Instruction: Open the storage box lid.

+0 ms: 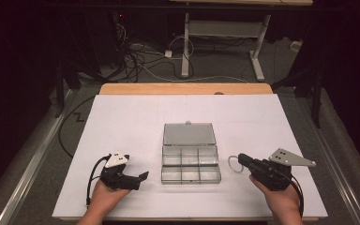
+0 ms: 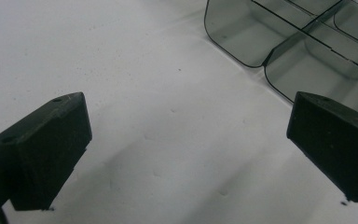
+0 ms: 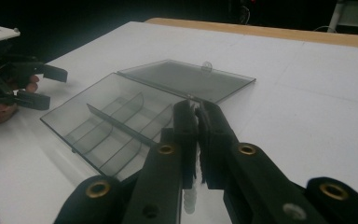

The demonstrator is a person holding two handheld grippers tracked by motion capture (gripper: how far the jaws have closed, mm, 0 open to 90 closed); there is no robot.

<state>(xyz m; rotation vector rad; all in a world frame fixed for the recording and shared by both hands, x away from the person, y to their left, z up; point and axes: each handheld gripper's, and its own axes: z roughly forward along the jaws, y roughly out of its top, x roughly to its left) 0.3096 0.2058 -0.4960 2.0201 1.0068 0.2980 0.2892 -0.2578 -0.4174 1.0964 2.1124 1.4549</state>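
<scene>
A: Logging positions. A clear plastic box point(image 1: 190, 161) is lying open at the middle of the white board point(image 1: 122, 117), its lid point(image 1: 189, 134) folded flat on the far side. I am counting 6 compartments, all looking empty.

B: The left gripper point(image 1: 138, 179) is resting on the board just beside the box's near left corner, jaws spread wide and holding nothing. In the left gripper view the box corner point(image 2: 242, 37) is sitting just ahead of the open jaws.

A: The right gripper point(image 1: 240, 160) is lying near the box's right side with its jaws pressed together. A small white ring point(image 1: 233, 163) is showing at its tip in the high view. I am reading it as pinched there, and something pale is sitting between the jaws point(image 3: 191, 196) in the right gripper view, but it is too small to be sure.

B: Risks, as I am judging them: the box looks light, so any nudge from either gripper is likely sliding it across the smooth board. The thin dividers are leaving narrow openings, so the ring could be catching on one or landing in the wrong cell.

A: And the lid is lying loose. A jaw hooking its edge could be flipping it shut.

B: Nothing else is standing on the board. Cables and a desk frame point(image 1: 225, 33) are sitting on the floor beyond, well apart.
</scene>
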